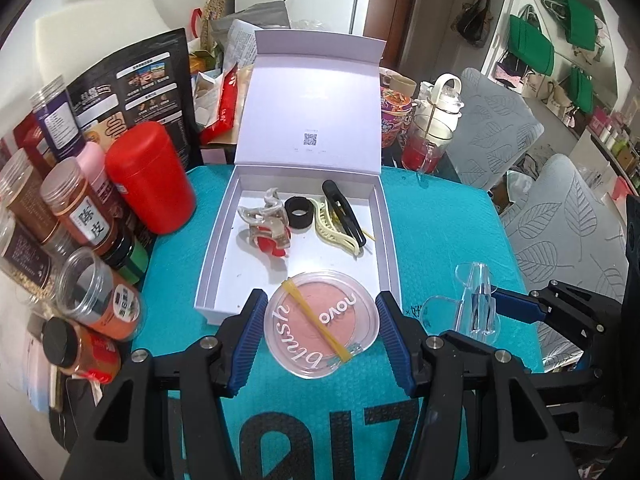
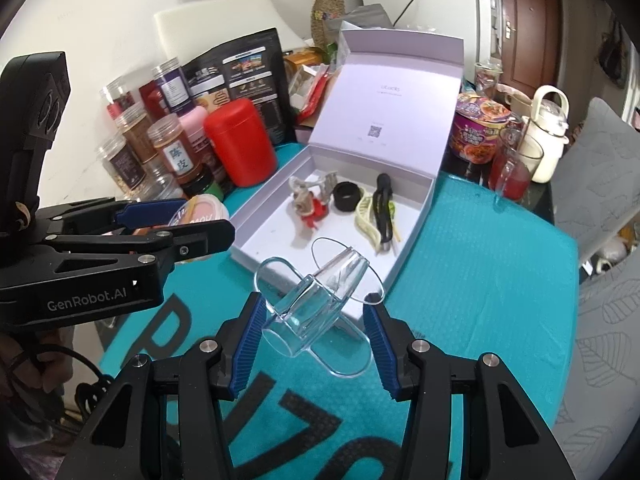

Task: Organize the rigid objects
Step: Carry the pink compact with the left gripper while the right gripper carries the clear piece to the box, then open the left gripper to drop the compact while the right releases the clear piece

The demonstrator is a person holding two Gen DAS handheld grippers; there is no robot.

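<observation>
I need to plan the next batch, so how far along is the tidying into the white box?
Done: the white box already holds a clear claw clip, a black ring, a cream claw clip and a black clip. In hand: the left gripper holds the blush compact and the right gripper a clear acrylic piece, both near the box's front edge. Left: setting both inside.

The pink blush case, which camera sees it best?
The left wrist view. There the blush case faces the camera between the left hand-held gripper's blue pads, lid lettering and a yellow band across it showing. In the right wrist view only its top edge peeks out above that hand-held gripper's fingers.
</observation>
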